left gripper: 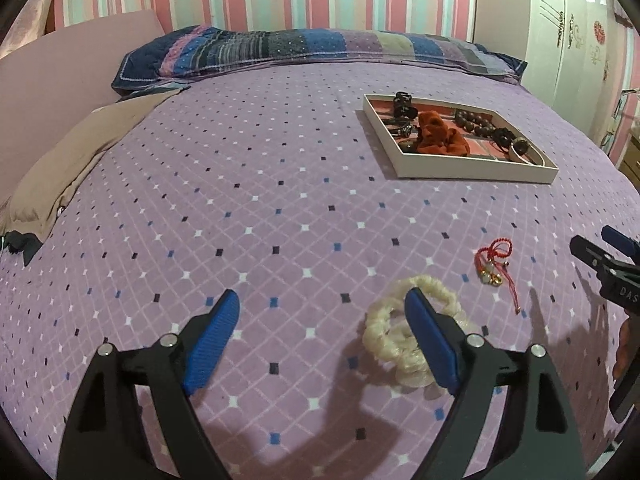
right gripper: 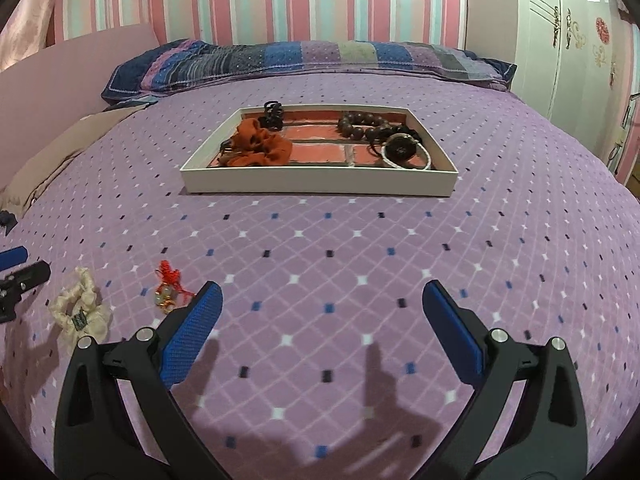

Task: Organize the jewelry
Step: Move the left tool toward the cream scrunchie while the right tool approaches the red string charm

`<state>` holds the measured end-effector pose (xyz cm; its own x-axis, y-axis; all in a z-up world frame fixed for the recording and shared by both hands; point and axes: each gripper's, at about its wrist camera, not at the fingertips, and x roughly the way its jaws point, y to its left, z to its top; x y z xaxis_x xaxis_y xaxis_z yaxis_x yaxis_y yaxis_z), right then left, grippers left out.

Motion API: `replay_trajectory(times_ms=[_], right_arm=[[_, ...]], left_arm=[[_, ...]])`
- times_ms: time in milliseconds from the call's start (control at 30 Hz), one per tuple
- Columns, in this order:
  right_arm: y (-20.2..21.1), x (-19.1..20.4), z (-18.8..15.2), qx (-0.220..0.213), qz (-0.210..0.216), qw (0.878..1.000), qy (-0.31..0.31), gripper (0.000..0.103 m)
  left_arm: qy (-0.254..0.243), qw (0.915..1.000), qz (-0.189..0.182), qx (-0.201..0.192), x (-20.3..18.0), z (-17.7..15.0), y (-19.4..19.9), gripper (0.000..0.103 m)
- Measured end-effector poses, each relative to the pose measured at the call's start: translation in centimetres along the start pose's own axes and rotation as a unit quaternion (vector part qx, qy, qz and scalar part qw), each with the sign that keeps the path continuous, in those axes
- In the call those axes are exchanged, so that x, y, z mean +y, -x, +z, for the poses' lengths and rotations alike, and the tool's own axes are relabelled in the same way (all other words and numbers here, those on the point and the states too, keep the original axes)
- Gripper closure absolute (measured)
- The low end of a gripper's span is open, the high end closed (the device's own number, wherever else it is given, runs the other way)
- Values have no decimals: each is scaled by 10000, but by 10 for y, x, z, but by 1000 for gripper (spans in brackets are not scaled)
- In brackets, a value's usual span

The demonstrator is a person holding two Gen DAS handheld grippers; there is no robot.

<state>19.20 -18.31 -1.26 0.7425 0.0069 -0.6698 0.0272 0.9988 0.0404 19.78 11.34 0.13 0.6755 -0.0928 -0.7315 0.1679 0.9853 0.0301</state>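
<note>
A cream scrunchie [left gripper: 386,326] lies on the purple bedspread, and the right finger of my left gripper [left gripper: 322,300] covers part of it. That gripper is open, with bare bedspread between its pads. A red cord bracelet with small charms [left gripper: 494,264] lies just right of the scrunchie. My right gripper [right gripper: 323,292] is open over bare bedspread. The red bracelet [right gripper: 168,288] is beside its left fingertip, and the scrunchie [right gripper: 78,308] is further left. A white tray [right gripper: 320,184] further up the bed holds an orange scrunchie [right gripper: 258,142], brown beads [right gripper: 362,124], black clips and a white bangle.
The tray [left gripper: 472,174] is up and to the right in the left wrist view. A patchwork pillow [left gripper: 304,50] lies across the head of the bed. Beige cloth [left gripper: 64,168] is bunched along the left edge. A white wardrobe [right gripper: 576,40] stands at the right.
</note>
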Motion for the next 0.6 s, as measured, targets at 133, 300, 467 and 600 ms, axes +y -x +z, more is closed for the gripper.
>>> replay_trajectory(times_ms=[133, 300, 467, 600], right_arm=[[1, 19, -1, -29, 5, 10000, -33, 5], [-3, 44, -1, -23, 38, 9999, 136, 5], [-13, 62, -2, 80, 69, 9995, 299, 6], [-20, 73, -3, 159, 97, 9990, 408, 6]], left_arm=[[-30, 9999, -122, 58, 5, -4, -5, 20], [-102, 9996, -233, 97, 3, -8, -11, 20], [-140, 9993, -276, 205, 0, -12, -23, 20], [-161, 9991, -319, 246, 0, -14, -30, 20]])
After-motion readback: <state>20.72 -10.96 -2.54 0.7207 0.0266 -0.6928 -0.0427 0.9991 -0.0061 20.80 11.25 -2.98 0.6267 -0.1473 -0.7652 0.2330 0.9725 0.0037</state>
